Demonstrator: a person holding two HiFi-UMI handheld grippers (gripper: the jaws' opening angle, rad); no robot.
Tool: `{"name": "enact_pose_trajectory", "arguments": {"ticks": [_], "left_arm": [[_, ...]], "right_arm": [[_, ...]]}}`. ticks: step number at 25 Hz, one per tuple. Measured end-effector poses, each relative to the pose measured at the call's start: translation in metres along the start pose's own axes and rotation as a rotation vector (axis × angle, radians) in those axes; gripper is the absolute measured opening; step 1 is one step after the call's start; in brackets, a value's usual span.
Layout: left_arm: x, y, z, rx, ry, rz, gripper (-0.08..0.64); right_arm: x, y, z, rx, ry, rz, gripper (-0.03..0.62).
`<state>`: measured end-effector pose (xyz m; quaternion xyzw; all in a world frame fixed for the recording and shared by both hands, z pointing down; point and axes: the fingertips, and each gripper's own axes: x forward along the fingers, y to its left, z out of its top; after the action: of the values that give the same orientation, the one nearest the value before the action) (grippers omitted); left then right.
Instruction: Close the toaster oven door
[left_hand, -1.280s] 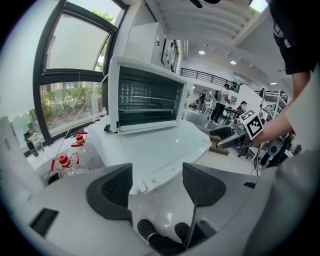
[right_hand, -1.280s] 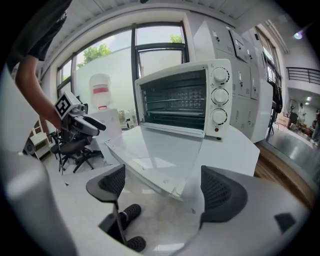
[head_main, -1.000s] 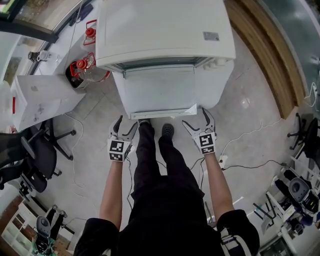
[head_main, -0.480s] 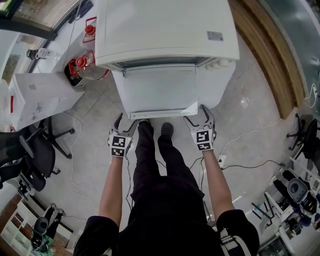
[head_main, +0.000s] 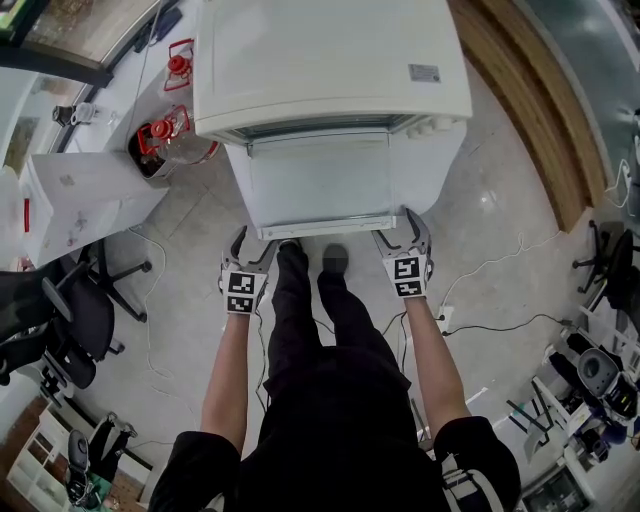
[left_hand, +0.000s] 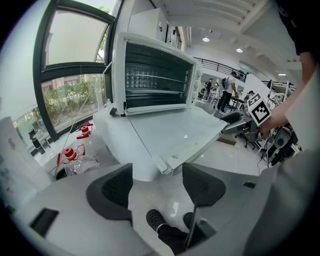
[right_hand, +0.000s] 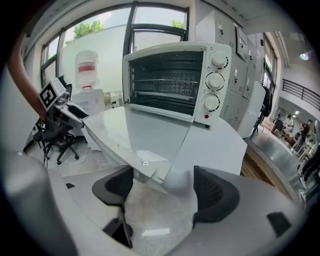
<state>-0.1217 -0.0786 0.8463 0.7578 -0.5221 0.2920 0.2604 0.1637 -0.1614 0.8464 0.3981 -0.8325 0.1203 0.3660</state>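
The white toaster oven (head_main: 330, 60) stands on a white pedestal, its glass door (head_main: 320, 185) dropped open and lying flat toward me. My right gripper (head_main: 400, 230) is at the door's front right corner; in the right gripper view that corner (right_hand: 150, 172) pokes in between the jaws, which are closing, and the pads (right_hand: 212, 192) are clear of it. My left gripper (head_main: 254, 245) hangs open just short of the front left corner (left_hand: 167, 165), with nothing between its fingers (left_hand: 117, 187). The oven's dark cavity (right_hand: 165, 82) and three knobs (right_hand: 215, 80) face me.
Clear bottles with red caps (head_main: 170, 135) stand left of the pedestal, beside a white box (head_main: 80, 200). A black office chair (head_main: 70, 310) is at the lower left. The person's legs and shoes (head_main: 335, 262) stand between the grippers. Cables (head_main: 490, 265) trail over the floor at right.
Both grippers have moved forward to the door's front edge, the right one up around its right corner. The right jaws have narrowed. The door has stayed flat.
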Motion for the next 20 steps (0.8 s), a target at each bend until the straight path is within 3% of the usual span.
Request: {"name": "enact_pose_trajectory", "arguments": {"ticks": [6,18,20], "left_arm": [[-0.021,0.000,0.020,0.036,-0.025,-0.019,0.295],[-0.052,-0.002,0.053,0.002,-0.093,-0.054,0.295],[-0.054,-0.002,0.057,-0.008,-0.098,-0.059,0.295]], "right_arm": [[-0.018,-0.001,0.021,0.031,-0.031,-0.022,0.383],[-0.052,0.001,0.060,0.098,-0.099,-0.052,0.372],[-0.057,0.003,0.067,0.100,-0.108,-0.050,0.317]]}}
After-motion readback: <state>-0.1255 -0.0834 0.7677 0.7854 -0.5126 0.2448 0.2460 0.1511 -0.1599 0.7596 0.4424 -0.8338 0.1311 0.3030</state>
